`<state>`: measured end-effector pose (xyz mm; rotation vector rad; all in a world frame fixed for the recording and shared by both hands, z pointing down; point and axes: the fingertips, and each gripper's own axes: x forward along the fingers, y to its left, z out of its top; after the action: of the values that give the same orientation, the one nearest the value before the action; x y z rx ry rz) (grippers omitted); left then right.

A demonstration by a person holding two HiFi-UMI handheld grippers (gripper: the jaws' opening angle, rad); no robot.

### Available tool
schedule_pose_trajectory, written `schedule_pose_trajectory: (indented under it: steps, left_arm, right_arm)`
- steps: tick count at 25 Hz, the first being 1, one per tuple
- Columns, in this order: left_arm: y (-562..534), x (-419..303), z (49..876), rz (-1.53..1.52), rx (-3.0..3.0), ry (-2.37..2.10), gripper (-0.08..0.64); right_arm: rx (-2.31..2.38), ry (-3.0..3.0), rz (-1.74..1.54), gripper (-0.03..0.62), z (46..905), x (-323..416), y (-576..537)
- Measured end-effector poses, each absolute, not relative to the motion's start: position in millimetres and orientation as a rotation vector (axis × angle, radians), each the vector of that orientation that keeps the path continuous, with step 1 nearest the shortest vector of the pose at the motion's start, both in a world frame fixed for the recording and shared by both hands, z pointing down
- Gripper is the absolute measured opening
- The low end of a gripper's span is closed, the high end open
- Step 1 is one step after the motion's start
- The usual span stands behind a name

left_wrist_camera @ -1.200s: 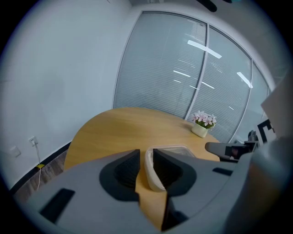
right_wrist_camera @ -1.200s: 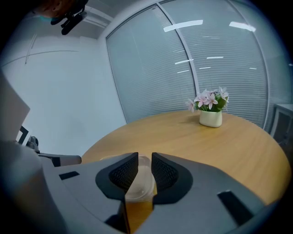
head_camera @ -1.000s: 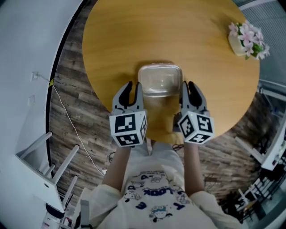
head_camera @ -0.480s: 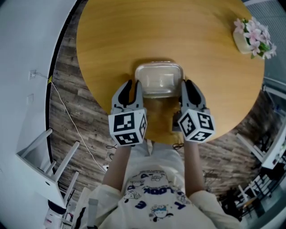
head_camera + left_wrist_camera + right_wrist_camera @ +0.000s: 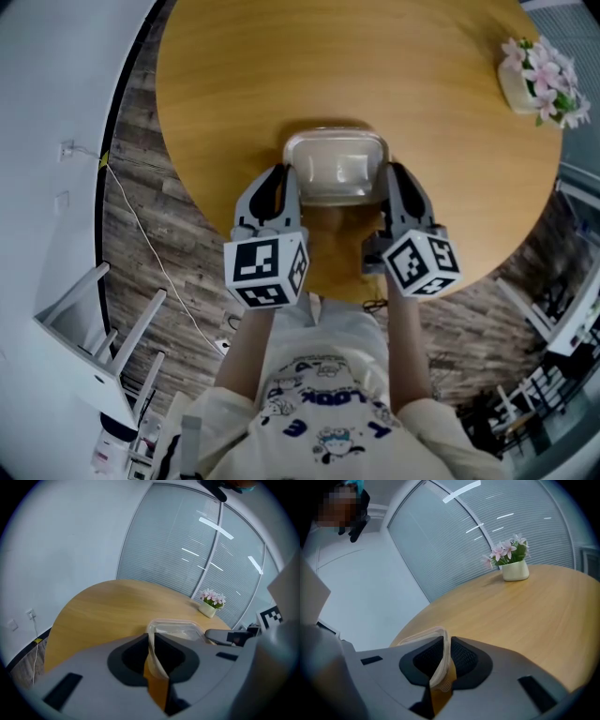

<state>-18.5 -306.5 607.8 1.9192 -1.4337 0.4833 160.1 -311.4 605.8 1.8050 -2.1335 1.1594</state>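
Two grippers on one clear container (image 5: 336, 167) — left gripper (image 5: 284, 186) jaws pinch its left rim, right gripper (image 5: 394, 186) jaws pinch its right rim. Container sits over the near edge of the tabletop (image 5: 281, 66). Risk: thin rim flexes — an uneven pull could slip one pinch, tipping it off the edge.
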Motion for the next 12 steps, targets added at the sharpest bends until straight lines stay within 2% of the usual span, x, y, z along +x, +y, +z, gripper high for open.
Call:
schedule_pose_trajectory:
  steps: [12]
  left_arm:
    - [-307.8,-19.9,598.8,0.481,1.921,-1.469,0.028]
  right_arm:
    - [1.83,-2.164,1.073,0.043,587.3,157.5,-315.5]
